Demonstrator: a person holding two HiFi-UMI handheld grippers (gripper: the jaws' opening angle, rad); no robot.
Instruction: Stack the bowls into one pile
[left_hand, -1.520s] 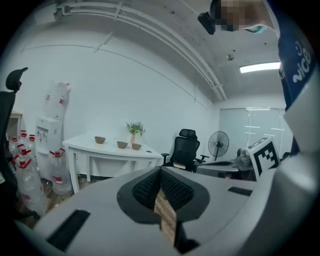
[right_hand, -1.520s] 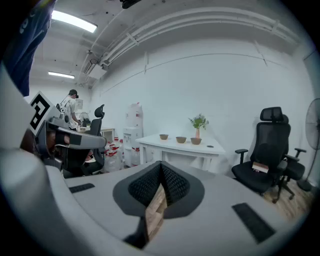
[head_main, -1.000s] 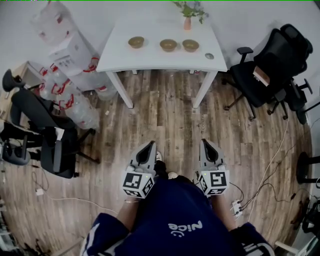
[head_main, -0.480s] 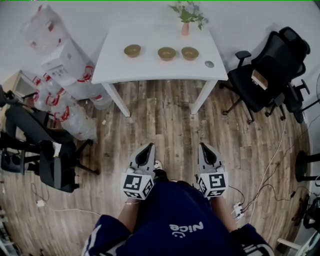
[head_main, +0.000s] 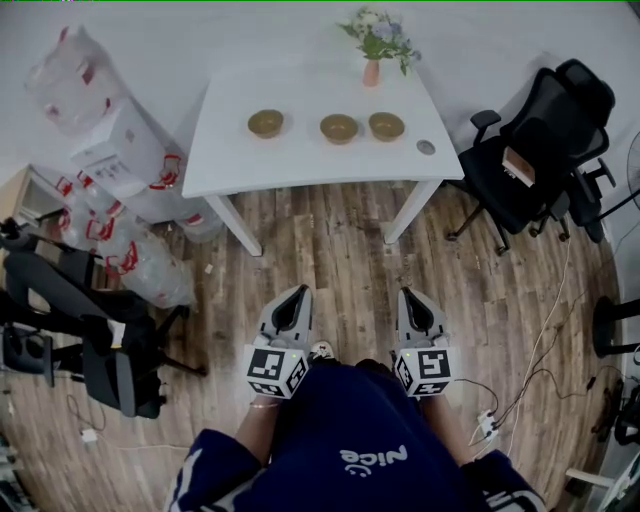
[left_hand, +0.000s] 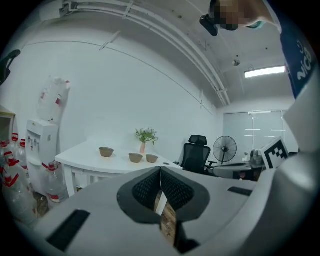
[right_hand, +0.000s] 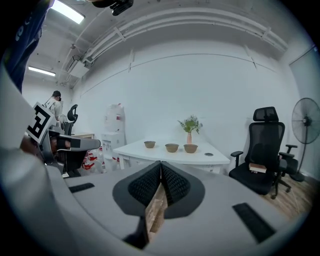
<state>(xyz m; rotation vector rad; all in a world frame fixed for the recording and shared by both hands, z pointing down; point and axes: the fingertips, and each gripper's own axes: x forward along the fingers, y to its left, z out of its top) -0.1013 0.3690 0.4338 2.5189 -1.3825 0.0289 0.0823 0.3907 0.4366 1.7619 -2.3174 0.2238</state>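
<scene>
Three tan bowls stand in a row on a white table (head_main: 300, 165) far ahead: the left bowl (head_main: 265, 123), the middle bowl (head_main: 339, 128) and the right bowl (head_main: 386, 125). They also show small in the left gripper view, with the left bowl (left_hand: 106, 152) apart from the other two, and in the right gripper view as a row starting at the left bowl (right_hand: 149, 144). My left gripper (head_main: 297, 292) and right gripper (head_main: 410, 294) are held low over the wood floor, well short of the table. Both are shut with nothing between the jaws.
A pink vase with a plant (head_main: 374, 48) and a small round dish (head_main: 426, 147) sit on the table. Black office chairs stand at the right (head_main: 535, 150) and left (head_main: 90, 320). Water bottles and a dispenser (head_main: 110, 170) crowd the left. Cables and a power strip (head_main: 485, 425) lie on the floor.
The table and bowls have come lower in the head view and nearer. Both grippers keep their places in front of the body as the person walks forward.
</scene>
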